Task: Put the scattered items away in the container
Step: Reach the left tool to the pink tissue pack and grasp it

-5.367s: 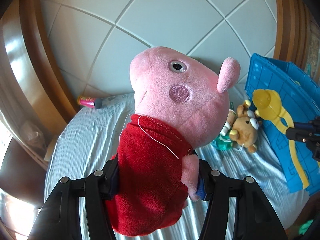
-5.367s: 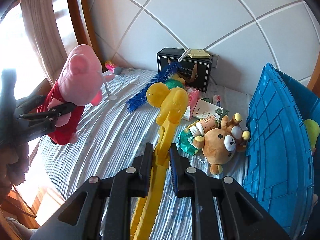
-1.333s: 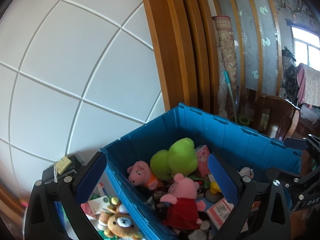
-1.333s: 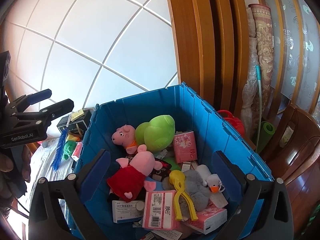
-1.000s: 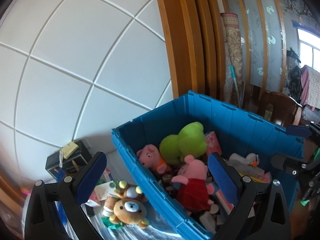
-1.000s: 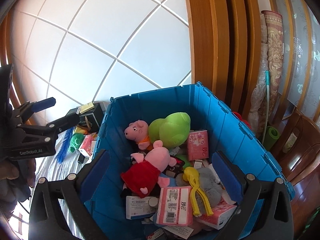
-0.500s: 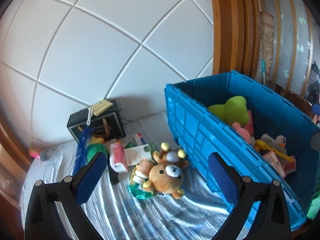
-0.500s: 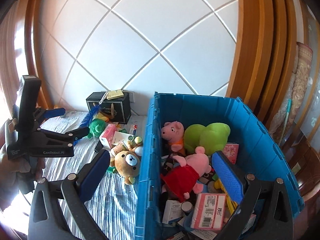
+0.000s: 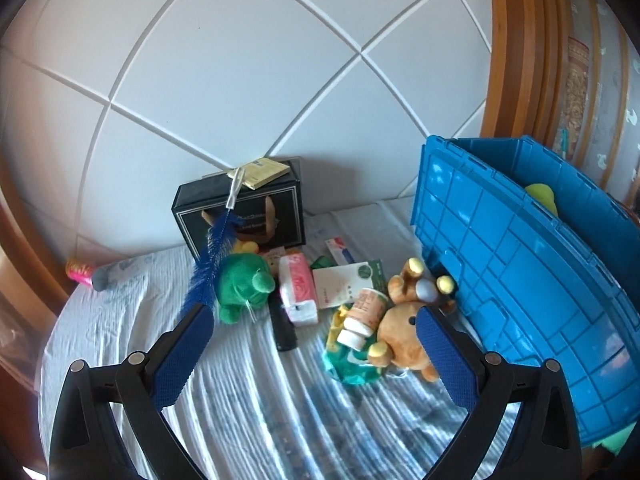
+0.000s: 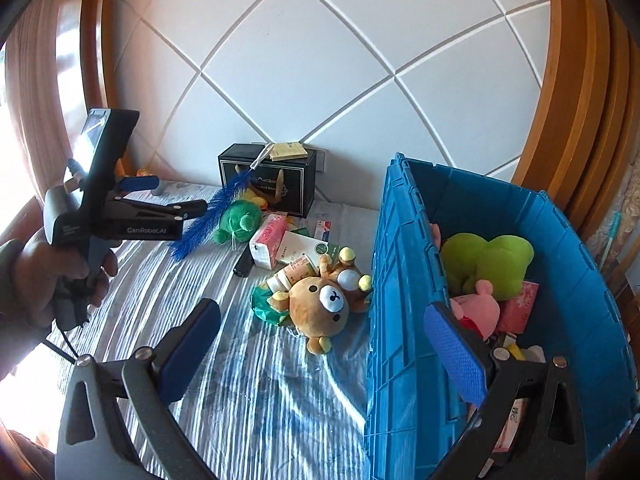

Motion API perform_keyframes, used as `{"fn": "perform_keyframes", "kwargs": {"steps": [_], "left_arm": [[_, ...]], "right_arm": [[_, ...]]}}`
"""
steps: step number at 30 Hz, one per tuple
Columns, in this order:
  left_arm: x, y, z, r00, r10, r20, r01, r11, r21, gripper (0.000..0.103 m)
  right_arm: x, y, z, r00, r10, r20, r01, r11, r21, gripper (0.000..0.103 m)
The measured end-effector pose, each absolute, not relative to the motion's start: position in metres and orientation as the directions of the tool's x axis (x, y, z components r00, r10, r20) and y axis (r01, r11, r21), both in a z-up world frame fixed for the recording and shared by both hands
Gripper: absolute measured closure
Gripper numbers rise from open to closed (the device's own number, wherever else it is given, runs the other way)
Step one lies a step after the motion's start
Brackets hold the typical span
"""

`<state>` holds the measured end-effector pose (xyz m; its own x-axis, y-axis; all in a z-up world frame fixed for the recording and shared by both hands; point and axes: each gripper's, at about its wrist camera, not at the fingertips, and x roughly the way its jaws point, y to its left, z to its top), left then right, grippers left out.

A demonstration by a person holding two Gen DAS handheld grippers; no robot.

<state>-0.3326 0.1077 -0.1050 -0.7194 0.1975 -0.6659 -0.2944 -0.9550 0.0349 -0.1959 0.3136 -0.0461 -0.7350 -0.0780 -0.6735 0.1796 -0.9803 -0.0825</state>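
The blue crate (image 9: 532,280) (image 10: 404,280) stands at the right of the striped bedspread; it holds a green plush (image 10: 486,258), a pink pig plush (image 10: 478,308) and boxes. Scattered beside it lie a brown bear plush (image 9: 408,332) (image 10: 320,304), a bottle (image 9: 362,316), a green frog plush (image 9: 242,286) (image 10: 236,222), a pink tissue pack (image 9: 298,288), a white-green box (image 9: 346,284), a black remote (image 9: 284,330) and a blue feather brush (image 9: 210,264). My left gripper (image 9: 310,354) is open and empty above the pile. My right gripper (image 10: 324,350) is open and empty over the crate's left wall.
A black gift box (image 9: 240,210) with yellow notes on top stands against the white quilted headboard. A pink-and-grey tube (image 9: 86,274) lies at the far left. Wooden frames flank the headboard. The left gripper in a hand shows in the right wrist view (image 10: 160,208).
Both grippers let go of the pig plush and yellow tongs into the crate. Both have since swung left from over the crate toward the scattered pile.
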Motion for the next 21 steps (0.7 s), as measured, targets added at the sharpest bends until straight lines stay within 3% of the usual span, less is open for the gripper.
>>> {"fn": "perform_keyframes", "kwargs": {"steps": [16,21], "left_arm": [[-0.483,0.105,-0.257,-0.568,0.216,-0.794,-0.279,-0.958,-0.062,0.001],[-0.520,0.122,-0.311,-0.505,0.176,-0.845,-0.283,-0.959,-0.030,0.002]], "right_arm": [[-0.202,0.265,-0.120,-0.588,-0.047,-0.808,0.242,-0.963,-0.120,0.000],[-0.200,0.272,-0.130,-0.555,-0.045,-0.831,0.234,-0.967,-0.104,0.000]]}}
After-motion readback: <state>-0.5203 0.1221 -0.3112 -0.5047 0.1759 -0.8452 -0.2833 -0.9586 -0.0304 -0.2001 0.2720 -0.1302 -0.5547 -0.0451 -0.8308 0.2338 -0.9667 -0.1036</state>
